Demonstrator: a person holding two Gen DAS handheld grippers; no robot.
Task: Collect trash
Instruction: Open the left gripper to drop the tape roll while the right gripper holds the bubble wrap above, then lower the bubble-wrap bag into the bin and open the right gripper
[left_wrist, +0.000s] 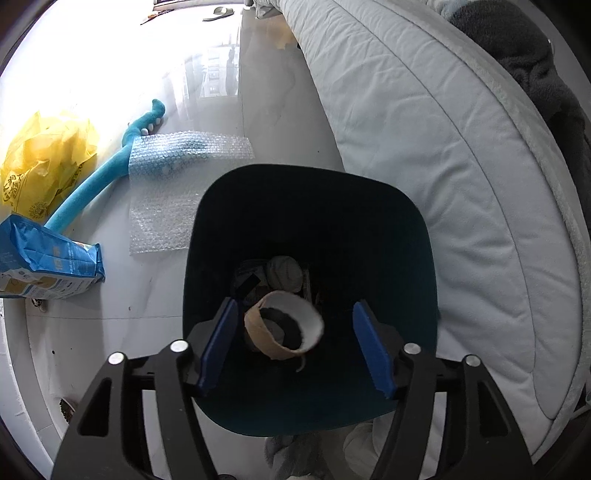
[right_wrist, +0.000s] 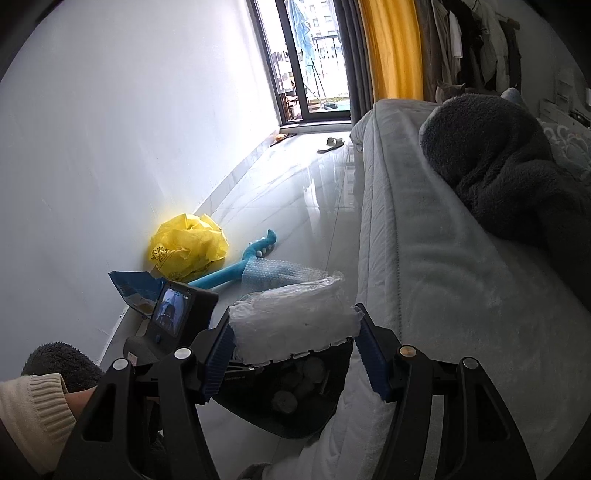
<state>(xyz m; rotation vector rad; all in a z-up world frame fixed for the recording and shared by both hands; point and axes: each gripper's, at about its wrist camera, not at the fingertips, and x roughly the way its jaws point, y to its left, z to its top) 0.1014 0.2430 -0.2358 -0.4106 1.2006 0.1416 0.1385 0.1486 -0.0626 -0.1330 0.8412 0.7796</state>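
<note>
A dark bin (left_wrist: 310, 177) stands on the pale floor beside the bed, with crumpled paper and other trash at its bottom. My left gripper (left_wrist: 294, 308) hangs over the bin's mouth, pointing down into it, and is open. A brown cardboard tape ring (left_wrist: 260, 334) lies loose between and below its blue pads (left_wrist: 221, 343), touching neither. My right gripper (right_wrist: 294, 321) is shut on a clear air-cushion pack (right_wrist: 295, 301), held just above the bin (right_wrist: 288, 417). The left gripper's body with its small screen (right_wrist: 173, 314) shows to the left of it.
On the floor left of the bin lie bubble wrap (left_wrist: 177, 184), a blue toy (left_wrist: 110, 166), a yellow plastic bag (left_wrist: 44, 155) and a blue packet (left_wrist: 48, 266) by the wall. The bed (left_wrist: 443, 184) with a dark blanket (right_wrist: 498, 166) bounds the right. A slipper (right_wrist: 330, 144) lies far off.
</note>
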